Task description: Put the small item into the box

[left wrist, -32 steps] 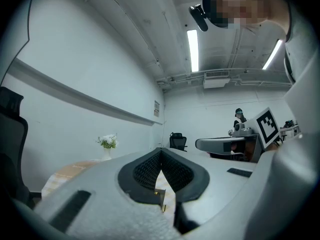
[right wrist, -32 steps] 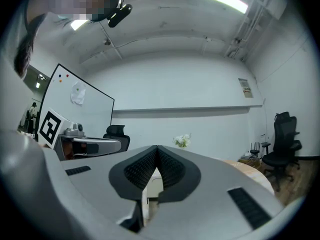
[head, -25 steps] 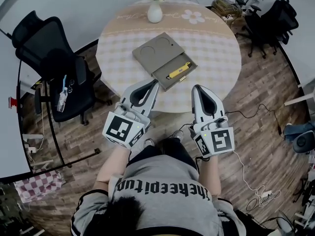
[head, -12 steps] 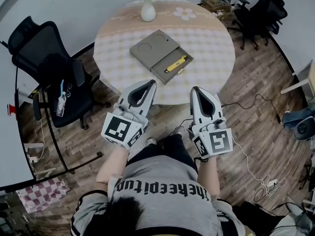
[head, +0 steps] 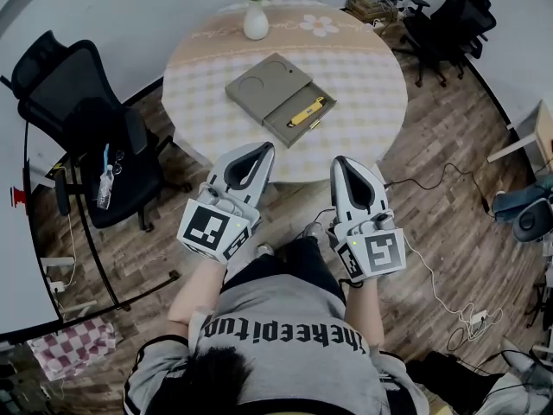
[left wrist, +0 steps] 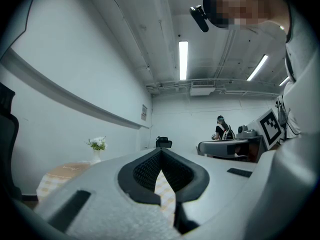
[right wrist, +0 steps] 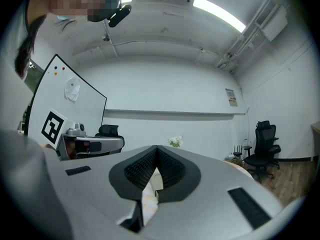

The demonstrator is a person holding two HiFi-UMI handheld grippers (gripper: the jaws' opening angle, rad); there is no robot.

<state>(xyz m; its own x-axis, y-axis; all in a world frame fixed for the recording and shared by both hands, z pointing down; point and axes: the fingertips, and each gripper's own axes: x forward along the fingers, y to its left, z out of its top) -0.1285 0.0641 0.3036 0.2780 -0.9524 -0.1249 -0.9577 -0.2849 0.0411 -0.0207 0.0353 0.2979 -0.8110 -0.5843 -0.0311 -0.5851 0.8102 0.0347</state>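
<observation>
A grey flat box (head: 266, 82) lies on the round table (head: 367, 80), its drawer (head: 304, 121) pulled out toward me. A small yellow item (head: 306, 111) lies inside the drawer. My left gripper (head: 260, 149) is held level near the table's front edge, jaws shut with nothing between them; in the left gripper view its tips (left wrist: 161, 152) meet. My right gripper (head: 342, 162) is beside it, just off the table's edge, also shut and empty, its tips (right wrist: 156, 149) touching. Both are well short of the box.
A white vase of flowers (head: 256, 20) stands at the table's far side. A black office chair (head: 82, 115) is on the left, and more chairs (head: 445, 20) at the back right. Cables (head: 436, 305) lie on the wooden floor at the right.
The table and box sit slightly farther up and smaller in the head view, as I have backed away a little. Both grippers stayed shut and empty, side by side.
</observation>
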